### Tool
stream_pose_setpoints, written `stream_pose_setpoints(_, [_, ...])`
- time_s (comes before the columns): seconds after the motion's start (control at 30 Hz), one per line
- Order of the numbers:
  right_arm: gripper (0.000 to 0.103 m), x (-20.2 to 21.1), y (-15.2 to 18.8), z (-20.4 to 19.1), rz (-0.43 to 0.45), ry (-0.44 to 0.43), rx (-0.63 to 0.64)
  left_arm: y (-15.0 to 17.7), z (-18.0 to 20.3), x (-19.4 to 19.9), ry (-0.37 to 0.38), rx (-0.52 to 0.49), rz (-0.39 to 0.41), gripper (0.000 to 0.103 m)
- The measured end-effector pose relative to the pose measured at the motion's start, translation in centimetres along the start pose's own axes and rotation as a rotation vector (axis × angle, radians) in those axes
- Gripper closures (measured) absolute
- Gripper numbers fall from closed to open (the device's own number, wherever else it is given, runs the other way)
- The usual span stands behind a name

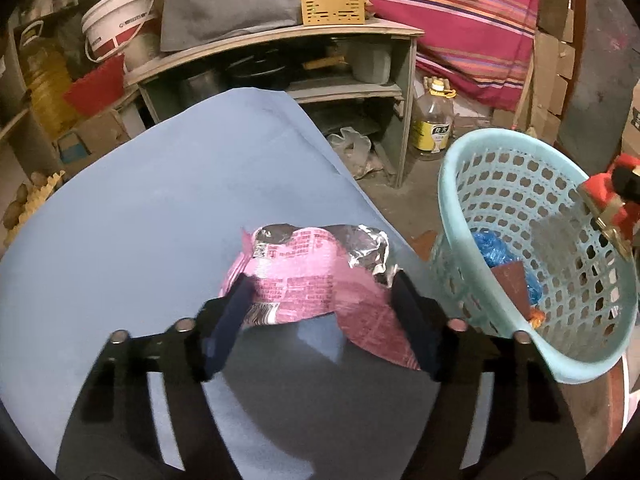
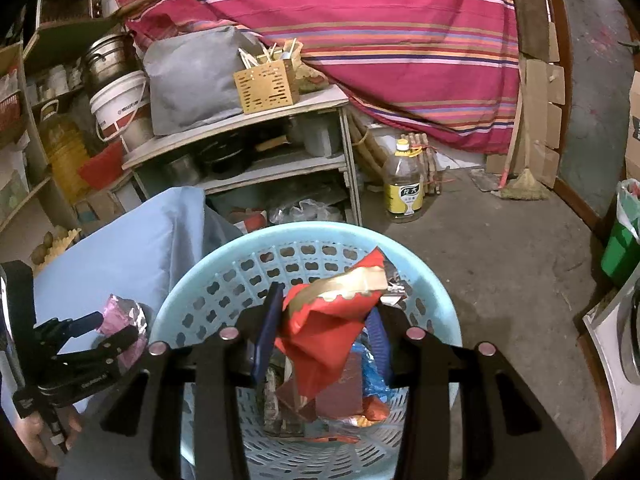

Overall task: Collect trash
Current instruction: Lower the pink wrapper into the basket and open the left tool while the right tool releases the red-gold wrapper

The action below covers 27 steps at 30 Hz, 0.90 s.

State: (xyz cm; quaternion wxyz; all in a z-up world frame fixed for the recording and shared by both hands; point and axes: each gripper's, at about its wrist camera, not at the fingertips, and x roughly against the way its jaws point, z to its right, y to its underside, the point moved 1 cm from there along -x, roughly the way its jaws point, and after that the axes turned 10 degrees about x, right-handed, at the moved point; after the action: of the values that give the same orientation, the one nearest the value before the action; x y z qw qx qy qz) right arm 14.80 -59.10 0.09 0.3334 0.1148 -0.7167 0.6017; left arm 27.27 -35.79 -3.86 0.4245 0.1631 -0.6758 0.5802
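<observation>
A pink snack wrapper (image 1: 304,272) with a silver foil inside lies on the blue table cover (image 1: 160,200). My left gripper (image 1: 320,284) has a finger on each side of it, and it bunches up between the pads. The right wrist view shows this gripper (image 2: 104,332) at the left, a hand under it. My right gripper (image 2: 324,320) is shut on a crumpled red wrapper (image 2: 320,332) with a gold edge, over the light blue mesh basket (image 2: 180,304). The basket (image 1: 452,208) stands at the table's right edge, with blue plastic and brown scraps inside.
Behind the table is a grey shelf unit (image 1: 280,40) with a tan box, a grey bag and a white bucket (image 1: 116,24). An oil bottle (image 2: 404,184) stands on the concrete floor. A striped cloth (image 2: 360,40) hangs behind. A broom (image 2: 520,188) and a green bin (image 2: 620,248) are at the right.
</observation>
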Motion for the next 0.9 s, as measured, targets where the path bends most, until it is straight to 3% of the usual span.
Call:
stream_pose_setpoints(0.03, [0.062,-0.1,0.0,0.0,-0.002,-0.001,0.002,0.1,0.0,0.1,0.019,-0.005,-0.004,0.06])
stream_pose_setpoints(0.1, [0.062,-0.1,-0.1,-0.3,-0.003,-0.002,0.008,0.3,0.1,0.1,0.045,-0.01,-0.018,0.073])
stream_pose_setpoints(0.17, [0.062,-0.1,-0.2,-0.5,-0.003,-0.006,0.011,0.5,0.3,0.1,0.047,-0.023,-0.017,0.079])
stream_pose_setpoints(0.37, [0.062,0.0,-0.2,-0.5,0.004,-0.011,0.013,0.1,0.1,1.1,0.025,-0.023,-0.004,0.083])
stream_pose_setpoints(0.57, [0.062,0.6,-0.3,-0.1,0.023,-0.002,0.003,-1.9,0.2,4.6,0.044,0.016,0.083,0.083])
stream_pose_setpoints(0.77, [0.062,1.2,-0.7,0.4,0.04,0.018,-0.001,-3.0,4.1,7.6,0.121,0.015,0.183,0.083])
stream_pose_setpoints(0.9, [0.062,1.5,-0.8,1.1,0.047,0.049,0.004,-3.2,7.5,7.2,0.178,0.017,0.181,0.083])
